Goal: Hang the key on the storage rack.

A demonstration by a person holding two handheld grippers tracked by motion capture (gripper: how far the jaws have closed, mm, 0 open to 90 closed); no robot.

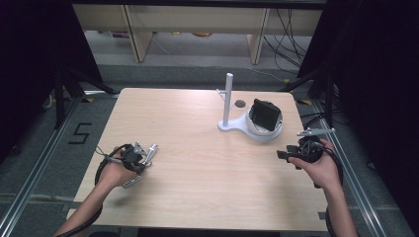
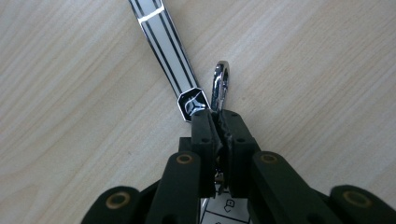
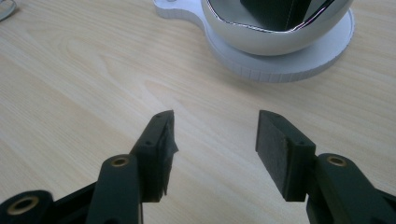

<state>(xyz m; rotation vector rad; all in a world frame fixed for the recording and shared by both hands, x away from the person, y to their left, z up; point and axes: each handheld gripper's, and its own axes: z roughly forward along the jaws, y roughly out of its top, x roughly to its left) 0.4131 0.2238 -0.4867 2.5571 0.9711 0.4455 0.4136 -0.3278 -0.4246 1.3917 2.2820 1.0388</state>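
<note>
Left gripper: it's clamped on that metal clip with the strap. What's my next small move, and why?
Probably lift it a little off the table. The left gripper is shut on the metal clip, while the strap lies flat on the wood. The white stand is far across, and the right gripper waits open near its base.

Striped strap cut off by the top edge in the left gripper view. Silver clip half hidden between the black jaws of the left gripper. White bowl cut off at the top of the right gripper view. In the high view, silver things at lower left too small to tell apart.
</note>
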